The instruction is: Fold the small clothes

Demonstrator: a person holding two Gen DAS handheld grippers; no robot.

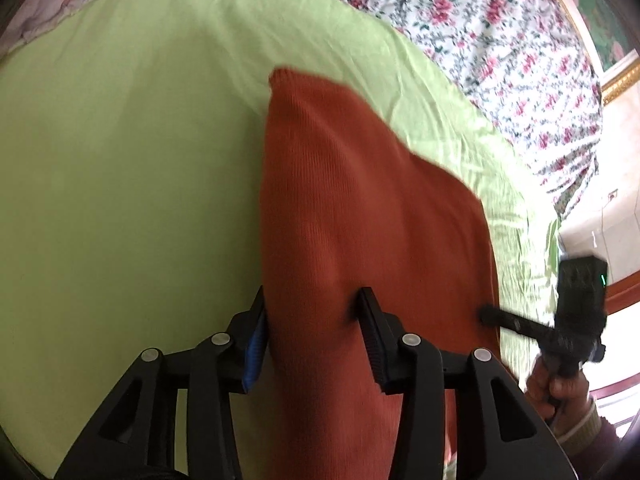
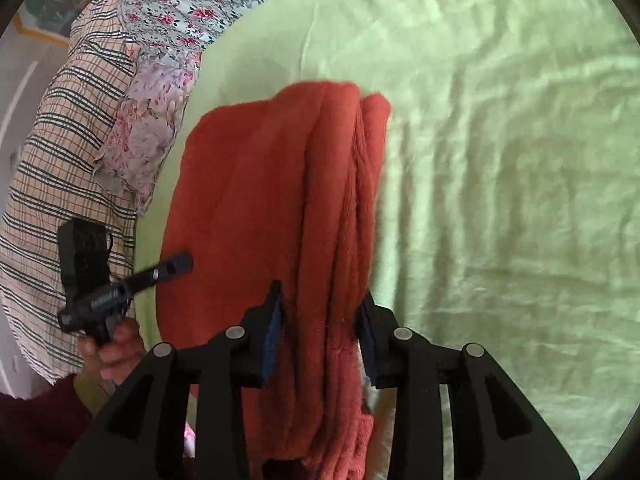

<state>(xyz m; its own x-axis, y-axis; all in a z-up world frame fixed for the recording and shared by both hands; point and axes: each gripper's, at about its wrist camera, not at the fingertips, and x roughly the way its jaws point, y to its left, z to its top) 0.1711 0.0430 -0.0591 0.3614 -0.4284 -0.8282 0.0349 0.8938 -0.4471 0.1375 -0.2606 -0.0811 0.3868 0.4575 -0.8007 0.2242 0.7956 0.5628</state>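
Green sheet [image 1: 120, 160] covers the bed and fills the left of the left wrist view, smooth and lightly creased. Just right of it lies the rust-red knitted sweater [image 1: 360, 208], folded into a long band running away from the camera, its far corner reaching toward the flowered quilt [image 1: 500, 40] at the top right. The left gripper [image 1: 316, 328] sits at the near end of the sweater, its two fingers standing apart with a thick fold of the knit filling the gap between them; both pads press against the cloth. Farther right, the right gripper [image 1: 486, 314] touches the sweater's right edge, held by a hand [image 1: 560, 388] at the frame's border; from here I cannot tell how its jaws stand.

In the right wrist view, a checked cloth [image 2: 60, 140] lies at the far left, with a flowered pillow [image 2: 148, 128] beside it and the quilt [image 2: 192, 4] above. The left gripper [image 2: 184, 262] reaches in from the left onto the sweater's edge, a hand [image 2: 116, 348] beneath it. In the middle the sweater [image 2: 248, 200] lies in several stacked folds on the sheet [image 2: 520, 160]. The right gripper [image 2: 320, 304] straddles the thick right-hand folds, fingers parted and clasping the bundle on both sides. To the right, the sheet spreads out wrinkled.
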